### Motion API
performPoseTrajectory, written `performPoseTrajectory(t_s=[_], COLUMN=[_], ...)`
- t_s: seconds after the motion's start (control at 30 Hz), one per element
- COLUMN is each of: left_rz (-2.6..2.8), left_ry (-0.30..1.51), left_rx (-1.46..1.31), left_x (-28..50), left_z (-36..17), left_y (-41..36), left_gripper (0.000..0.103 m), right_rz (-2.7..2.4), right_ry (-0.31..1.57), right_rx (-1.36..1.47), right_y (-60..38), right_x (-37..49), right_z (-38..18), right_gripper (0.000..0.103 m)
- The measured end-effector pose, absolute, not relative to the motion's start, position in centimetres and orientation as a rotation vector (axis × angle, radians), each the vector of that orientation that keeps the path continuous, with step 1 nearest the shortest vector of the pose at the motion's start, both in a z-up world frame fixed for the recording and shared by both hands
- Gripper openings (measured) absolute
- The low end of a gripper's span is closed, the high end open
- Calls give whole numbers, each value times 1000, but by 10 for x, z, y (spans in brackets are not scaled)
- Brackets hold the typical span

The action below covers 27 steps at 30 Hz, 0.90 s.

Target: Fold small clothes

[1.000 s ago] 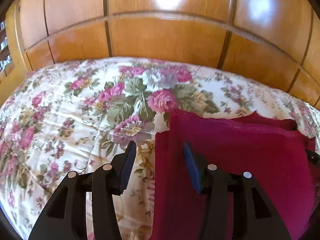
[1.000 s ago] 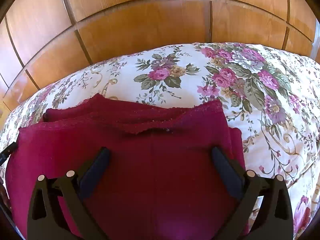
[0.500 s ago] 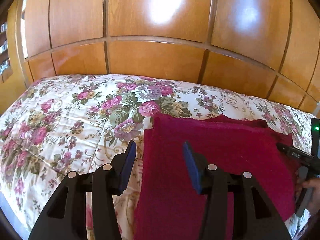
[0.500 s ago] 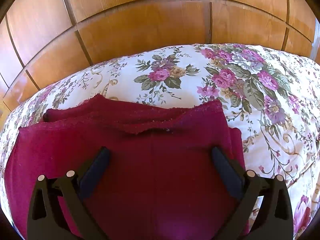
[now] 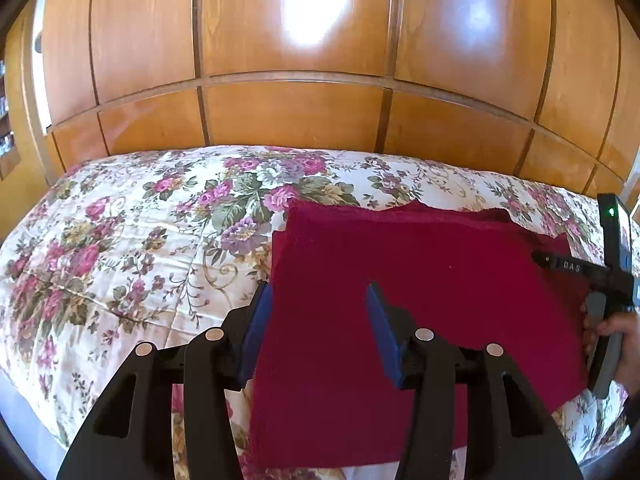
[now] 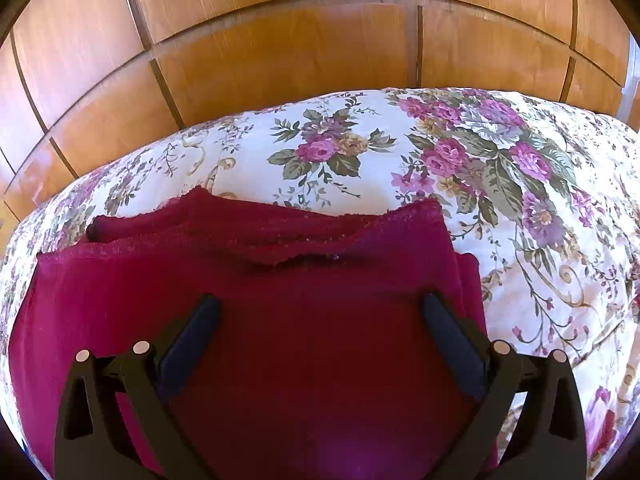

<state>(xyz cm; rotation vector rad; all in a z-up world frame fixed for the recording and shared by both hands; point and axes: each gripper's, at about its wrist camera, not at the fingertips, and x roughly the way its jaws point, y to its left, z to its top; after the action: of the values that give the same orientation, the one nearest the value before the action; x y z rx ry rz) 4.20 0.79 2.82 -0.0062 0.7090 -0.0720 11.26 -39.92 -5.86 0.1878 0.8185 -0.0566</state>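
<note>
Dark red garment (image 5: pixel 420 300) lies folded flat at the bed (image 5: pixel 120 264) near edge. Left gripper (image 5: pixel 318 312) half open, right gripper (image 6: pixel 320 320) wide; both empty, clear above cloth, likely fold finished.

Floral bedspread (image 5: pixel 132 248) covers bed: cream ground, pink and purple roses, green leaves, pale gold scrolls. Large flower cluster near far edge, smaller sprays scattered toward left edge and near corners. Fabric lightly wrinkled, seam line running across left part. Behind far edge, glossy wooden panelling (image 5: pixel 288 112) in honey-brown, split by dark vertical and horizontal grooves; bright light patch reflected on upper panel. Shelf edge barely visible at far left, blurred.
</note>
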Motion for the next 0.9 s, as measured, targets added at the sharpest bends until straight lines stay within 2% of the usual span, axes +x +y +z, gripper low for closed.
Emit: performPoseTrajectory(t_s=[0.33, 0.6, 0.8, 0.83, 0.9], left_rz=[-85, -194, -300, -314, -314], left_ry=[714, 785, 801, 802, 815], left_rx=[-4, -32, -48, -36, -8], left_x=[32, 28, 22, 22, 24], left_z=[27, 3, -7, -8, -12], left_y=[9, 0, -7, -10, -16], left_gripper=[48, 48, 48, 48, 48], right_rz=[4, 78, 173, 192, 224], right_ry=[765, 824, 797, 795, 802], right_rx=[318, 581, 700, 710, 712], right_y=[-434, -478, -482, -480, -477], right_x=[56, 15, -1, -2, -1], right_z=[-32, -69, -80, -81, -82], right_gripper=[101, 101, 100, 99, 84])
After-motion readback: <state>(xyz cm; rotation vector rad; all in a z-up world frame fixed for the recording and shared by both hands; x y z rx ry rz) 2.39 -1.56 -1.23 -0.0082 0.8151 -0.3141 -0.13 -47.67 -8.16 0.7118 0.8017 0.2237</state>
